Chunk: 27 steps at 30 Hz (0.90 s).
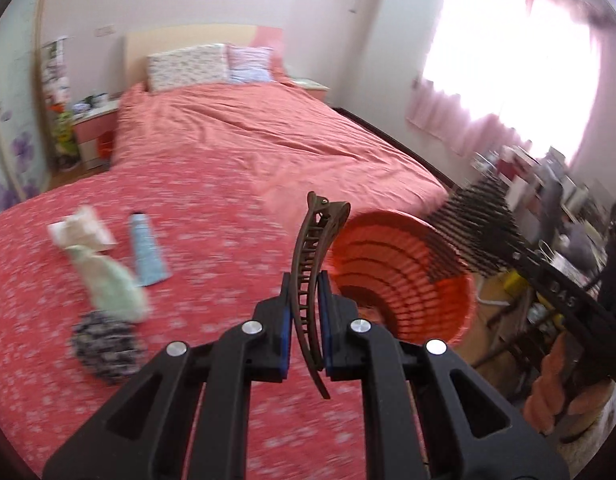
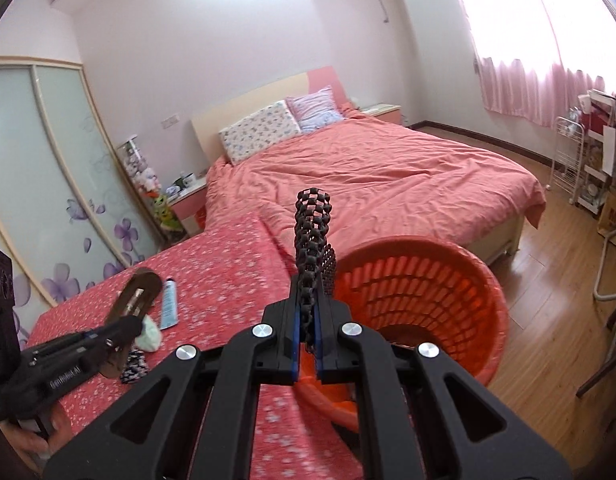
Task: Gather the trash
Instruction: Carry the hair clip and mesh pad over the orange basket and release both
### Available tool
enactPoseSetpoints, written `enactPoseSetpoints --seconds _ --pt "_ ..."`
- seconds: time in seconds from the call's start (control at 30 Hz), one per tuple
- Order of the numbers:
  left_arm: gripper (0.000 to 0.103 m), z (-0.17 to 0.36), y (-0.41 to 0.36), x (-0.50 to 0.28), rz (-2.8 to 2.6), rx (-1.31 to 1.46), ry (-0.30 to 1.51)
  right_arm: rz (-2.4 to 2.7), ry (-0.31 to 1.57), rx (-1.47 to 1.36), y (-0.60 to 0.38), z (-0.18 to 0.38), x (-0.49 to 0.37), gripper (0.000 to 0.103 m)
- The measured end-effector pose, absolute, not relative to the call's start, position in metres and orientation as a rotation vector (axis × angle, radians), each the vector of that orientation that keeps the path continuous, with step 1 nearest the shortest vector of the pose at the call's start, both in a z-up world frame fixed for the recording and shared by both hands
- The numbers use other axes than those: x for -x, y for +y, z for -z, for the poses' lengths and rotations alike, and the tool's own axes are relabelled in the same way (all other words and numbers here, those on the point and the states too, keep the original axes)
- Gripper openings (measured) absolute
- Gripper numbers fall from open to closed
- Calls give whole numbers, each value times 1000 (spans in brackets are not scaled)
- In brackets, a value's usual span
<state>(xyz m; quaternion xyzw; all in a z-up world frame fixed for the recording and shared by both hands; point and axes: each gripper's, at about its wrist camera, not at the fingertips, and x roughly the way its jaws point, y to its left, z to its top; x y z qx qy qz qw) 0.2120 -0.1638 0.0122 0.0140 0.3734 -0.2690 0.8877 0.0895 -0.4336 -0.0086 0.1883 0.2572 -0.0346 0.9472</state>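
Claws both clamped, left claw (image 1: 304, 312) on brown hair clip (image 1: 311, 280), right claw (image 2: 306, 320) on black mesh piece (image 2: 311, 240), beside orange basket (image 2: 483, 280).

The hair clip (image 1: 309, 276) between the black, blue-padded fingers (image 1: 284, 320) of the left gripper (image 1: 304, 312) is brown. The basket (image 1: 411, 280) to its right is orange. Left of it lie a pale blue tube (image 1: 147, 252), a mint-green wad (image 1: 112, 284) and a black-and-white speckled scrunchie (image 1: 106, 344) on red cloth (image 1: 212, 220) with small white flowers. The right gripper (image 2: 306, 320) pinches a black lattice piece (image 2: 311, 236).
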Motion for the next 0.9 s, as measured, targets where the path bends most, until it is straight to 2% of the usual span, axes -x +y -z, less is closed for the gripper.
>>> enactPoseSetpoints --seconds 0.37,0.4,0.43,0.47,0.5,0.7,0.9 --pt "13 38 -265 -238 674 -55 844 105 540 -441 -477 35 -108 6" --pt "17 42 -270 -240 677 -65 846 109 544 -444 -480 38 -110 10" --pt "25 46 -274 -243 676 -77 847 119 557 -456 -484 44 -114 15" --pt "36 51 -278 -247 662 -91 849 126 565 -465 -487 47 -115 29" --pt "39 54 -278 -249 647 -99 852 136 571 -473 -489 50 -114 44" --pt "44 66 -248 -257 574 -103 870 170 595 -468 -489 61 -108 50" --pt "53 60 -181 -248 462 -105 834 163 600 -392 -458 54 -104 53"
